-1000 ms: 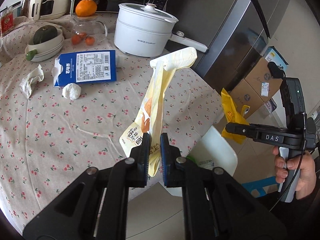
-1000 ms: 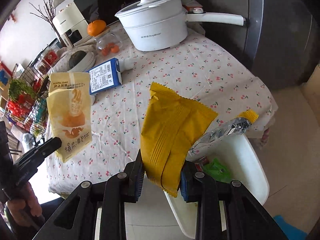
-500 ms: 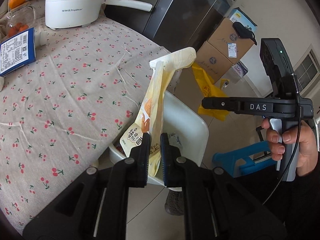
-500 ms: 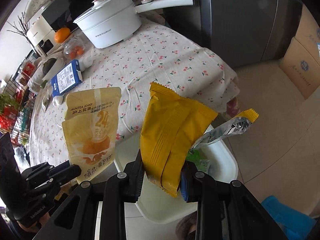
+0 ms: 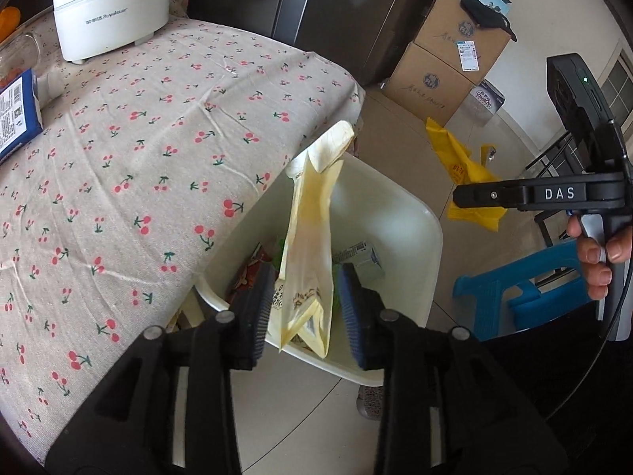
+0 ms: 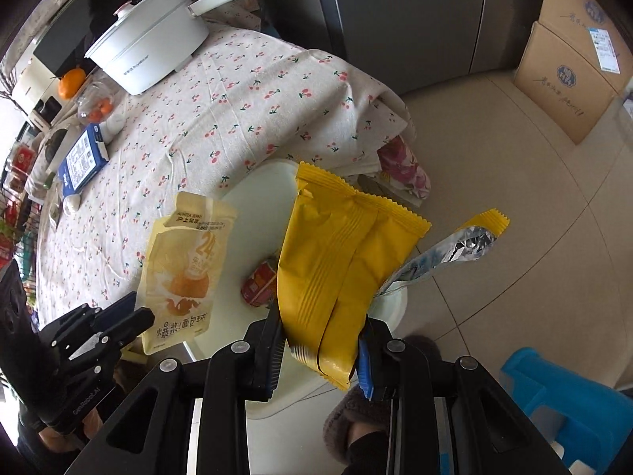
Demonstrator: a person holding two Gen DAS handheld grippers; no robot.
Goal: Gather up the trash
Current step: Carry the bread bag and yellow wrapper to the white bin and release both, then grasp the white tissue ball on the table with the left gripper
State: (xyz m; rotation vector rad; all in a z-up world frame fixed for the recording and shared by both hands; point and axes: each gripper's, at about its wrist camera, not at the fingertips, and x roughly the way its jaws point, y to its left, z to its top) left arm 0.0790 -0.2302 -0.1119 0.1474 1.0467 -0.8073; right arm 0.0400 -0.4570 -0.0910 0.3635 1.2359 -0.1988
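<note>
Trash is going into the white plastic bin [image 5: 399,213] that stands on the floor against the edge of the cherry-print tablecloth [image 5: 130,150]. From the left wrist, the left gripper [image 5: 306,308] has its jaws parted, and the pale yellow bread-snack pouch [image 5: 308,261] hangs upright between the pads over the bin mouth, touching neither pad as far as I can tell. Other wrappers already lie in the bottom.

From the right wrist, the right gripper [image 6: 320,346] looks spread about as wide as the folded, bright yellow crinkle-edged wrapper [image 6: 336,269], whose lower end sits between the pads above the same bin; whether they pinch it is unclear. A torn silver-lined strip [image 6: 447,253] juts past the rim.

To finish well, I would keep both claws centred over the opening, spread the right jaws fully, and see that the jutting strip clears the rim so nothing lands on the tiled floor [image 6: 514,206].
</note>
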